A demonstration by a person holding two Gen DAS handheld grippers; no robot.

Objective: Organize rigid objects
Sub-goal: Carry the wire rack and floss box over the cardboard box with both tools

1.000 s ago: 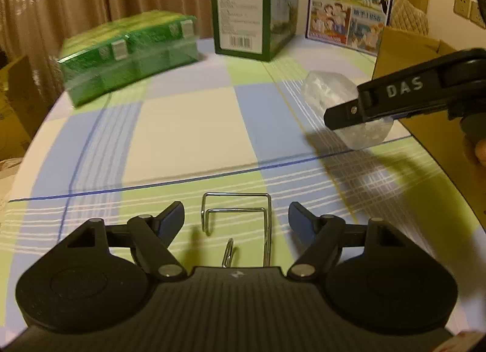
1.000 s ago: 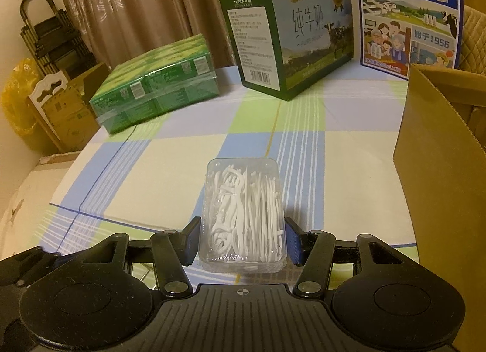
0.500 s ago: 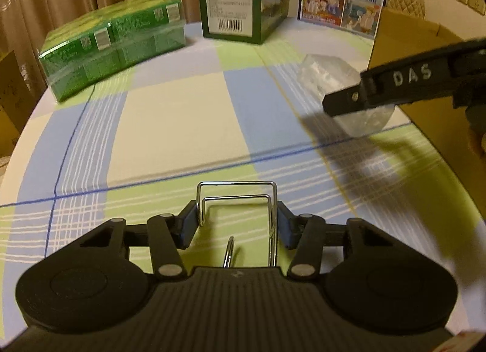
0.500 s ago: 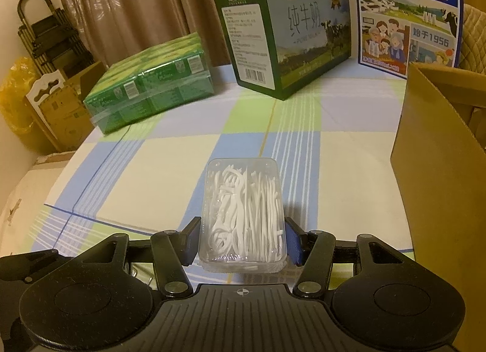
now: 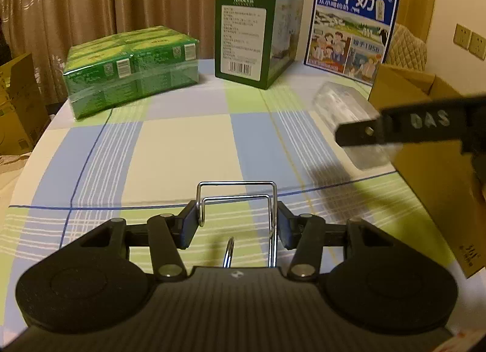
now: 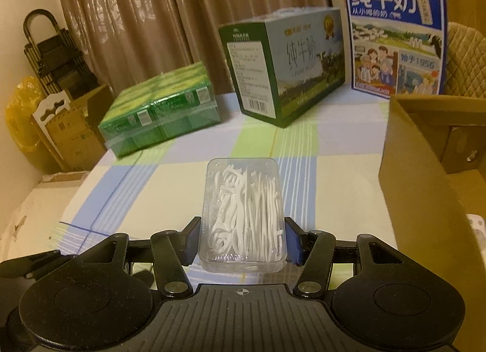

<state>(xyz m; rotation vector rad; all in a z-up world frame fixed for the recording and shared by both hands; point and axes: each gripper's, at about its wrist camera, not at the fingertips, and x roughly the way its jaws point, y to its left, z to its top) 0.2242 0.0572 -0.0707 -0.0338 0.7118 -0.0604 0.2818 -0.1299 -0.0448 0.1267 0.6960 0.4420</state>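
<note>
Two clamped, downward-tilted tools: left hand-held gripper [image 5: 237,221] grips wire rack [image 5: 237,200], right hand-held gripper [image 6: 241,238] floss-pick box [image 6: 243,209].

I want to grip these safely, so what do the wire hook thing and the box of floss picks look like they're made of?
Wire hook: bent metal wire, probably steel, with a shiny chrome-like finish that catches bright highlights. Box of floss picks: clear, glossy, rigid-looking plastic, since the white picks show through its walls; the picks themselves look like matte white plastic.
</note>
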